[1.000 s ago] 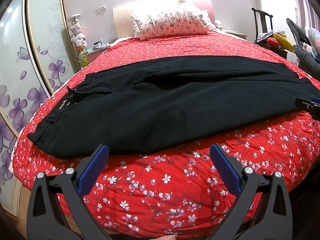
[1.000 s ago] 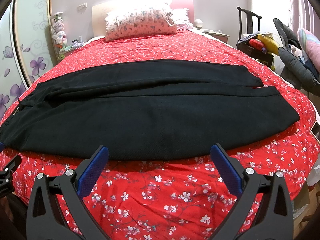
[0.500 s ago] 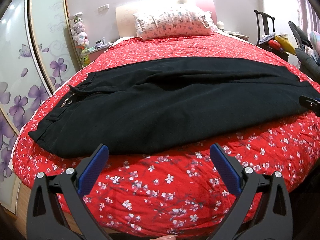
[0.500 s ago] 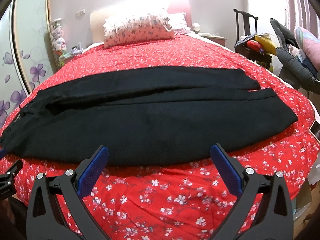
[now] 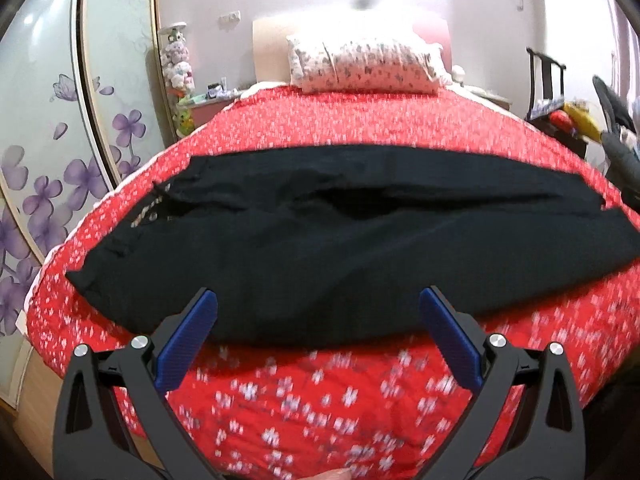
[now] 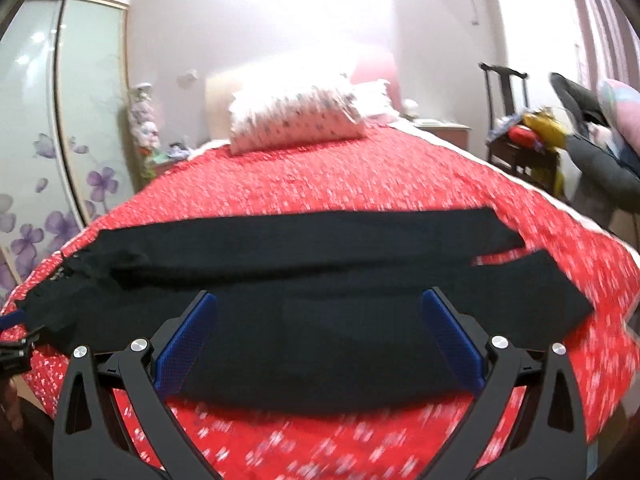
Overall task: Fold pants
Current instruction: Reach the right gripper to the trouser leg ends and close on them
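Your black pants [image 5: 340, 248] lie flat across the middle of the frame on the red flowered bed [image 5: 360, 124]. The waistband sits at the left, the two legs run side by side to the right, and their hems part slightly at the right end.

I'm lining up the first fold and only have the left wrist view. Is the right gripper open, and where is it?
Observer: The right gripper is open. Its blue fingers are spread wide in front of the near edge of the black pants, gripping nothing.
Operator: The near leg's cuff runs off my frame. Can you see it whole?
Observer: Yes. The near cuff lies flat on the red cover and reaches farther right than the far cuff. A wedge of cover shows between them.
Operator: And my gripper from that side?
Observer: The left gripper shows at the frame's left edge, beside the waist corner.
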`<state>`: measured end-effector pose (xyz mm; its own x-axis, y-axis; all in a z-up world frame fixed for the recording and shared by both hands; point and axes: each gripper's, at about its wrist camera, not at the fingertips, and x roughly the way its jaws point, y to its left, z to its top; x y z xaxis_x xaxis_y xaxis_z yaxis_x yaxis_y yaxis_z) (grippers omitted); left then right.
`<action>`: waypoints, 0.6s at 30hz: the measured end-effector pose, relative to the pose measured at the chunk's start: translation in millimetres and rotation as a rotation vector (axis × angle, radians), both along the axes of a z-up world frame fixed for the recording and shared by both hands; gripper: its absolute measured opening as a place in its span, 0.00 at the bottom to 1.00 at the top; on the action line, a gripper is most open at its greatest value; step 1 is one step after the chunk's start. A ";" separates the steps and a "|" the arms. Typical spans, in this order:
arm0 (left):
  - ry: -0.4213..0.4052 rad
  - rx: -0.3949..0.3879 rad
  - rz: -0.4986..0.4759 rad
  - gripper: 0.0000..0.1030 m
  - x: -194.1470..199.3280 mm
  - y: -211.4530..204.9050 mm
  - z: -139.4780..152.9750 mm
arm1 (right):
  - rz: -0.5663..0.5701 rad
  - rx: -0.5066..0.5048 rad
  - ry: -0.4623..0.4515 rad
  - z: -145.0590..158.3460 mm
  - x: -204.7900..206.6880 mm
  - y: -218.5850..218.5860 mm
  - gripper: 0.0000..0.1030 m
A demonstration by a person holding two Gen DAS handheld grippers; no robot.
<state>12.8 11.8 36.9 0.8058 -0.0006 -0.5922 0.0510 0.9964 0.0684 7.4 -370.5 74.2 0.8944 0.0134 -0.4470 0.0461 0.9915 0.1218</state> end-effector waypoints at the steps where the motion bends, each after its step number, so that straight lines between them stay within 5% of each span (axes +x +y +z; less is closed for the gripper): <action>1: -0.013 -0.008 0.004 0.98 3.5 -1.8 5.1 | 0.017 0.008 0.009 4.8 8.6 -10.4 0.99; 11: -0.149 -0.127 0.032 0.98 73.0 -27.4 34.5 | -0.047 0.198 0.226 17.4 118.1 -142.4 0.99; 18: -0.133 -0.206 0.004 0.98 100.8 -31.2 9.1 | -0.170 0.322 0.320 -4.1 200.5 -225.6 0.93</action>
<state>113.5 -19.5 46.0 0.8770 -0.1072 -0.4683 0.0513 0.9901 -0.1305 207.9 -596.1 70.0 0.7139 0.0614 -0.6975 0.2898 0.8810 0.3741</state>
